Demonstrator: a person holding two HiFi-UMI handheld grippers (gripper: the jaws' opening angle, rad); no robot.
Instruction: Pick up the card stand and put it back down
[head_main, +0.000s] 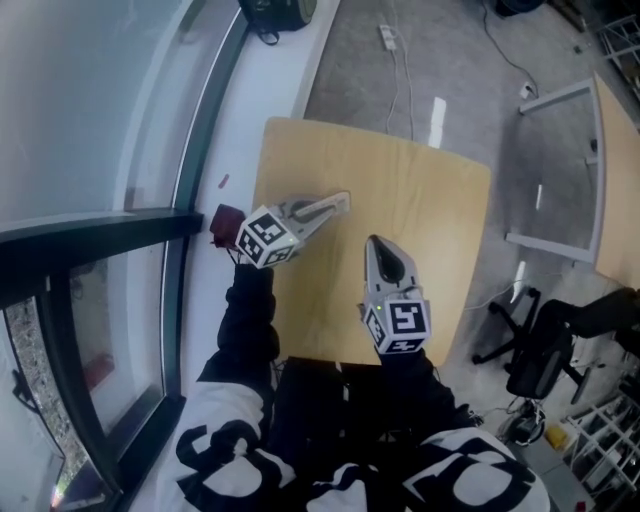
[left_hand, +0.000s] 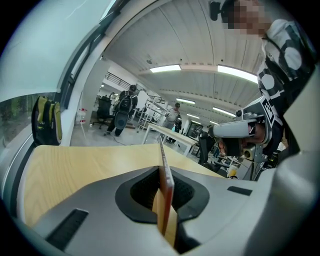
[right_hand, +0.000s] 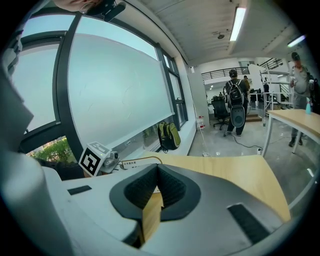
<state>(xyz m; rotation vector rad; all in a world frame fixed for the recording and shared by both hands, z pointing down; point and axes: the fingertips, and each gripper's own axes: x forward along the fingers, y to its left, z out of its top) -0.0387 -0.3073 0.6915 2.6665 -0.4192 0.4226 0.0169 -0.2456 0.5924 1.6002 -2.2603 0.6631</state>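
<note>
Step in hand: we are judging this to be the pick-up, with the grip just made; we cannot tell whether the stand is clearing the wood yet.
Left gripper (left_hand: 161, 172): its jaws are pressing together on the card stand (left_hand: 165, 200), a thin flat piece standing edge-on between the dark ribbed pads.
Right gripper (right_hand: 157, 182): its jaws are sitting closed on nothing, with only wood grain showing below them; it is hovering over the near middle of the table (head_main: 430, 250), taking no part.
Card stand location: it is being held in the left gripper's jaws, over the left half of the wooden table, near the window side.
Next move: we are expecting a short straight lift and then a level lowering. That is calling for a steady squeeze, because a thin plate pinched by its faces could swing or slip, and the jaws should part only once the base is resting flat.
Left gripper view only: it is showing the pinch itself, the stand's reddish edge running up between the pads.
Right gripper view only: it is showing the stand from the side, a pale printed card beside the left gripper's marker cube (right_hand: 94, 159).
Head view only: it is showing both grippers at once, apart from each other, the left angling rightward across the tabletop.
</note>
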